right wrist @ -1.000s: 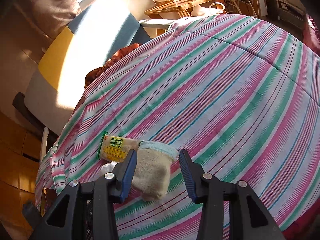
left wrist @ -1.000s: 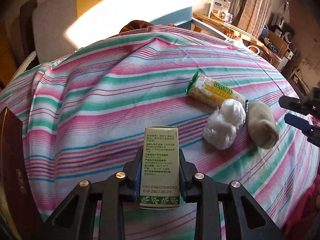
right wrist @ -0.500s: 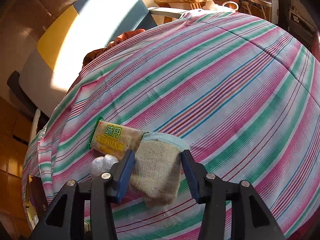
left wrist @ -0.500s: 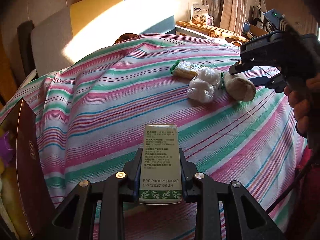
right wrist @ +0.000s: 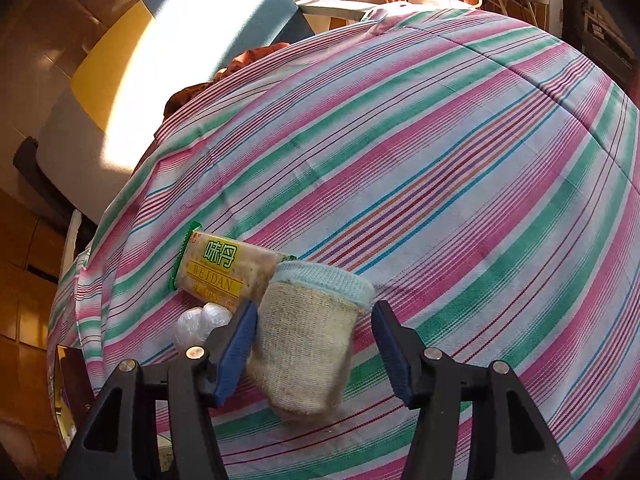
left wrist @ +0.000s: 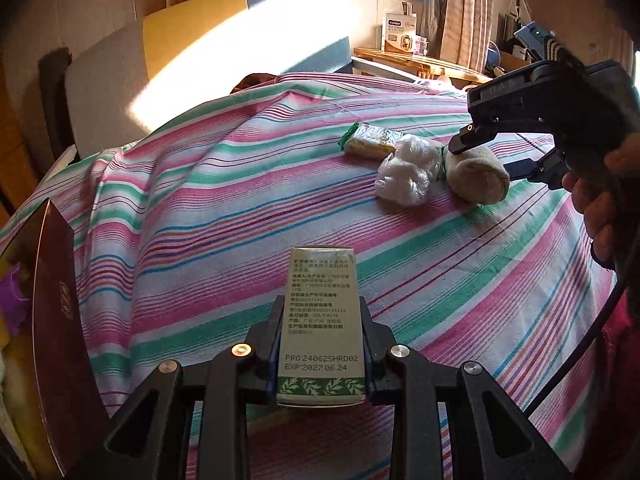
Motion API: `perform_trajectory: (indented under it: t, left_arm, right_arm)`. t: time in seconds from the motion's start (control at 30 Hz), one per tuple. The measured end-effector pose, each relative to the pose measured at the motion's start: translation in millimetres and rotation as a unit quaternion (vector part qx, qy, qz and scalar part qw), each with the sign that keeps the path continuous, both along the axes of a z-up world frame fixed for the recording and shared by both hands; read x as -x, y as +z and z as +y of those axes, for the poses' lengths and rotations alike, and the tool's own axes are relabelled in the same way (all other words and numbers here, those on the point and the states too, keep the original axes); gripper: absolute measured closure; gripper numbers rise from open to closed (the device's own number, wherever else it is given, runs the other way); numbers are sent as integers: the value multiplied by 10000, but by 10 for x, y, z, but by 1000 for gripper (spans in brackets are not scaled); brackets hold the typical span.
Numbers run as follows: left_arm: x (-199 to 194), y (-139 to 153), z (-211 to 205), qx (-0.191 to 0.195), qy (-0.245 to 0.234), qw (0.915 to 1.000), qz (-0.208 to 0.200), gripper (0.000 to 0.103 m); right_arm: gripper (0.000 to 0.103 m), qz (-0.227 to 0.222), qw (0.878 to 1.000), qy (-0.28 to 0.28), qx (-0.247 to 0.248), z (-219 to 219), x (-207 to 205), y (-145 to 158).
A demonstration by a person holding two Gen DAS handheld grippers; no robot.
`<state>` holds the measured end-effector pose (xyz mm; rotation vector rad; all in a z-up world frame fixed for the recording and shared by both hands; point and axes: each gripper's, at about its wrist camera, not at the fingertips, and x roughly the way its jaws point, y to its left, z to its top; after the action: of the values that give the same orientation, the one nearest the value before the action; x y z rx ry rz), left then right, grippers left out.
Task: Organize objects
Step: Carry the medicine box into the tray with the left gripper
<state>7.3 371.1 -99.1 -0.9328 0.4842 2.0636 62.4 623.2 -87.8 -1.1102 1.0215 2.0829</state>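
Observation:
My left gripper (left wrist: 320, 320) is shut on a tall green-and-white carton (left wrist: 322, 320) with printed dates, held upright over the striped bedspread (left wrist: 200, 220). The right gripper (right wrist: 314, 330) straddles a rolled beige sock (right wrist: 306, 336) lying on the spread; its jaws are opening, and the right pad stands clear of the sock. In the left wrist view that right gripper (left wrist: 486, 152), in a person's hand (left wrist: 600, 208), hovers around the sock (left wrist: 476, 178). Beside the sock lie a crumpled clear plastic bag (left wrist: 406, 172) and a yellow biscuit packet (right wrist: 218, 272).
A dark red box (left wrist: 60, 340) stands open at the left edge of the bed. A yellow, grey and blue headboard (left wrist: 192, 40) rises behind. A wooden desk (left wrist: 420, 64) with a white box sits far right under the window.
The left gripper with the carton swung left and back, so the objects now lie farther away. The right gripper came down around the sock and its jaws widened.

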Motion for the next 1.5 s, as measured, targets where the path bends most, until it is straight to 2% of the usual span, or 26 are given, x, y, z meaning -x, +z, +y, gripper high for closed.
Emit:
perform_trajectory:
  t: [0.3,0.47,0.63,0.77,0.93,1.23,1.37,1.5]
  left_arm:
    - [-19,-7,-7,-9,3,10000,54,72]
    - [-32,-6,-8,1,0,10000,86,72]
    - [-48,-3,1,32,2,9999,131,73]
    - [-69,38,-3,105,41,9999,117,73]
    - [-210,242,-133,-30,4,9999,113,73]
    - [-201,777,-707,-464,369,9982,-82,73]
    - [23,858,-1199,-656,945,9923,-467,73]
    - [288,929,-1856,-826,1698,9807,-506,73]
  right_arm:
    - [54,-144,9987,391,-289,-124,91,52]
    - [59,-286,9973,384,-556,-146,87,104]
    - [59,-386,9966,144,-706,-46,3,115]
    - [59,-436,9957,174,-801,-43,14,102]
    - [59,-470,9944,258,-911,-64,46,90]
    - [60,-522,9923,327,-1073,-117,63,116]
    - [59,-563,9914,326,-1132,-127,49,122]
    - [59,-645,9891,423,-1254,-167,82,114]
